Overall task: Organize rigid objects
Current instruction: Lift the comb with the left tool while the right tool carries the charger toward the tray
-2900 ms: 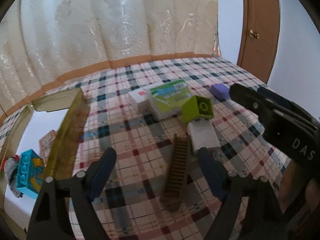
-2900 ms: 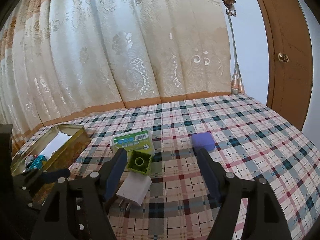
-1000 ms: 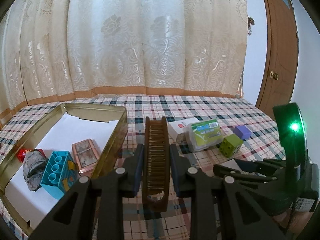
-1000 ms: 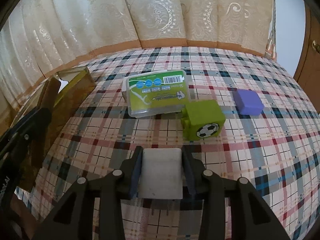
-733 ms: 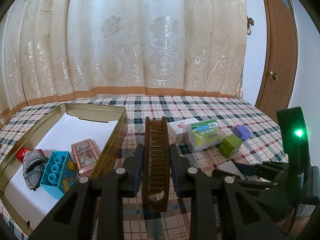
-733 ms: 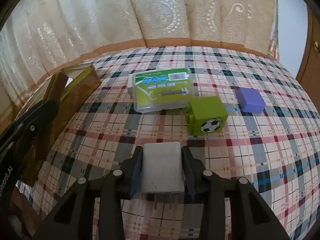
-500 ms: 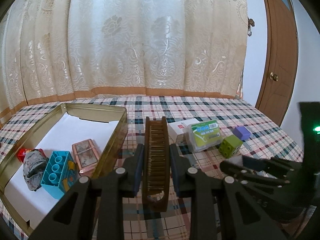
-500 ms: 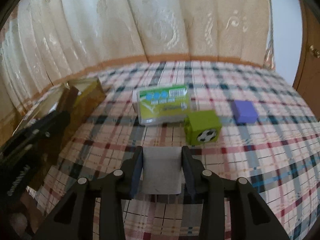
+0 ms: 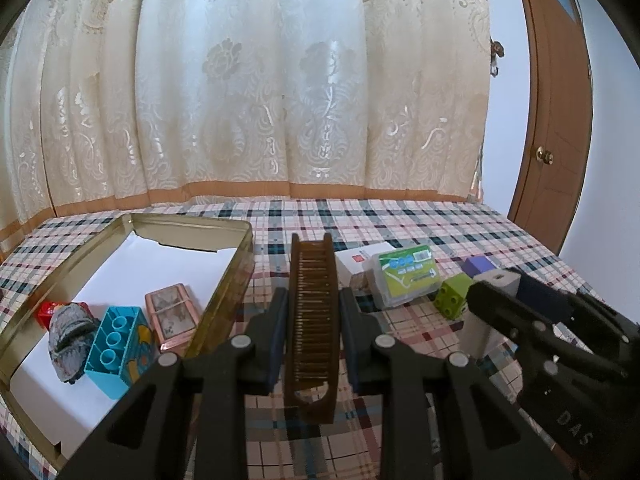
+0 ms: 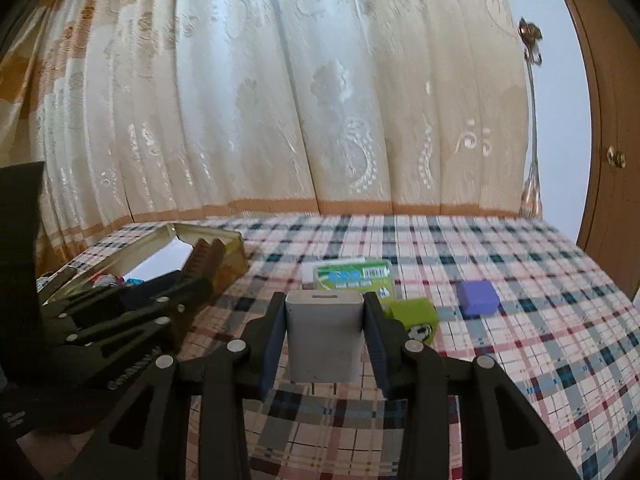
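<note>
Carrying both loads, we had the left tongs [image 9: 312, 320] clamped on the brown comb [image 9: 311, 322] at centre frame and the right tongs [image 10: 325, 334] pinching the white charger [image 10: 325, 336] above the plaid desk [image 10: 520, 360]. We judged the next move to be a swing toward the gold tin [image 9: 228, 300] at left, then lowering and releasing inside.

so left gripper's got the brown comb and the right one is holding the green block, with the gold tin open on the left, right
Not quite. The right gripper is shut on the white charger, as the right wrist view shows; the green block sits on the checked cloth beside it. The left gripper does hold the brown comb, and the gold tin lies open on the left.
</note>
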